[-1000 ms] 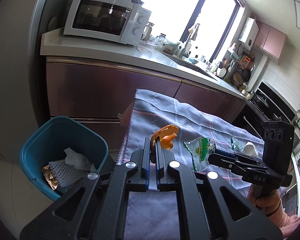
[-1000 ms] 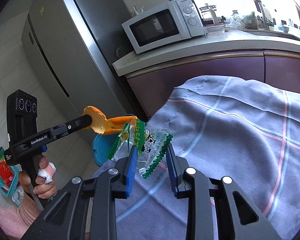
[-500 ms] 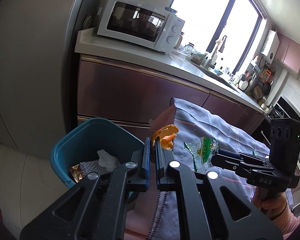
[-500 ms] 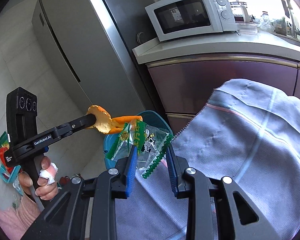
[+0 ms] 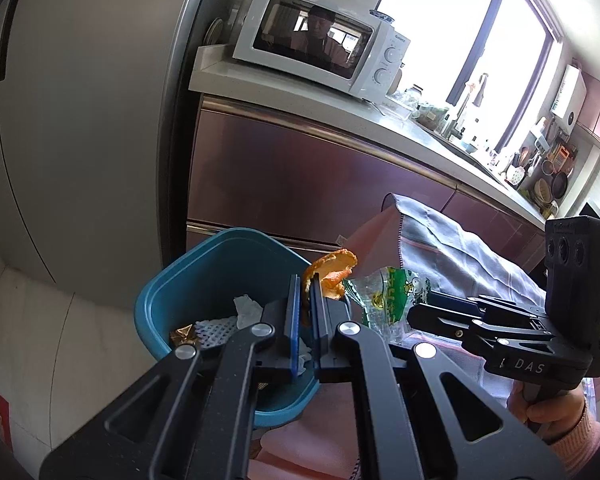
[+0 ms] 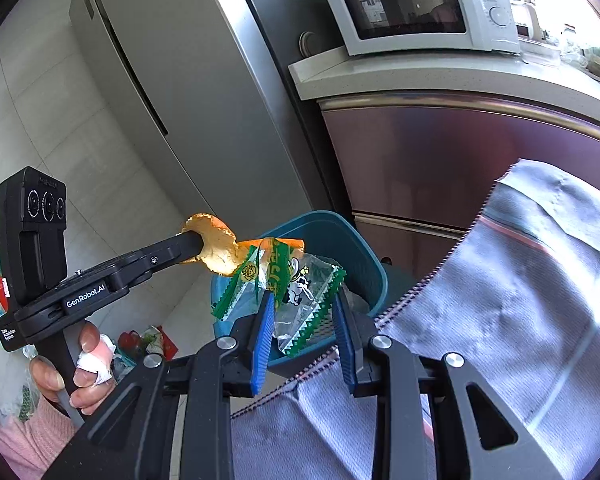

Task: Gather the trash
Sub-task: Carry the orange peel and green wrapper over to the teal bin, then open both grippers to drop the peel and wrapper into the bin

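In the left wrist view we see our left gripper (image 5: 305, 294) clamped tight on a piece of orange peel (image 5: 332, 270), which sticks up from between the blue pads. The peel hangs above the near right corner of the teal trash bin (image 5: 204, 268) standing on the floor against the maroon cabinet (image 5: 300, 184). Inside the bin lie a crumpled white tissue (image 5: 246, 308), a piece of white foam netting (image 5: 216, 326) and a bit of gold foil (image 5: 182, 334). To the right our right gripper (image 5: 414, 312) reaches in from the side, carrying a clear wrapper with green print (image 5: 382, 294) just beside the peel. Behind it the grey striped tablecloth (image 5: 456, 248) drapes over the table edge. A white microwave (image 5: 320, 48) sits on the counter above.

In the right wrist view we see the right gripper (image 6: 300, 308) with its jaws partly closed on the green and clear wrapper (image 6: 292, 284), which is crumpled between the blue pads (image 6: 262, 336) and fans out above them. The wrapper sits in front of the teal bin (image 6: 352, 248), seemingly over its opening. From the left, the left gripper (image 6: 194, 244) holds the orange peel (image 6: 216, 248) so that it touches or overlaps the wrapper's upper left corner. A hand (image 6: 76, 372) with a white bandage on one finger grips its handle. The tablecloth (image 6: 520, 300) fills the right side.
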Motion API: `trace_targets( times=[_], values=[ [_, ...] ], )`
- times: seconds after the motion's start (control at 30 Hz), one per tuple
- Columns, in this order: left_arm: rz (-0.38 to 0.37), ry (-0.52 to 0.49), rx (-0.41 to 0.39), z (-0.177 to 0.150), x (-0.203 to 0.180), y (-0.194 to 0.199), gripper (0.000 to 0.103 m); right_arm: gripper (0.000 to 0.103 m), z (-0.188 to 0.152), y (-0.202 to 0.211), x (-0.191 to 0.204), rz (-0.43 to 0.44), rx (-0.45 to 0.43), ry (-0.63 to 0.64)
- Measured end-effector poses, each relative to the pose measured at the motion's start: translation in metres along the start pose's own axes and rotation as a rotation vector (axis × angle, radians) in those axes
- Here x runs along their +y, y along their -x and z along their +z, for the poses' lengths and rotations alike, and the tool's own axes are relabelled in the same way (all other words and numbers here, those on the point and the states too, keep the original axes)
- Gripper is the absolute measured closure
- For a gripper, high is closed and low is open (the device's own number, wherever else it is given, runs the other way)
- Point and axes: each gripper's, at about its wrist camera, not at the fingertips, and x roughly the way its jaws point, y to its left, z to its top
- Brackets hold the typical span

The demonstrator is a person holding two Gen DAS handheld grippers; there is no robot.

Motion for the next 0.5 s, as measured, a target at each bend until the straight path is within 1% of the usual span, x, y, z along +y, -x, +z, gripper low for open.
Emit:
trace_targets(
  times=[0.23,0.5],
  values=[
    [0.051,0.025,0.035,-0.002,0.019,-0.022,0.098,0.075,0.009,-0.03,0.002,-0.01,0.058,0.011],
    [0.076,0.053,0.079,-0.008,0.032,-0.049,0.097,0.074,0.013,-0.064,0.0,-0.033,0.142,0.001]
  ],
)
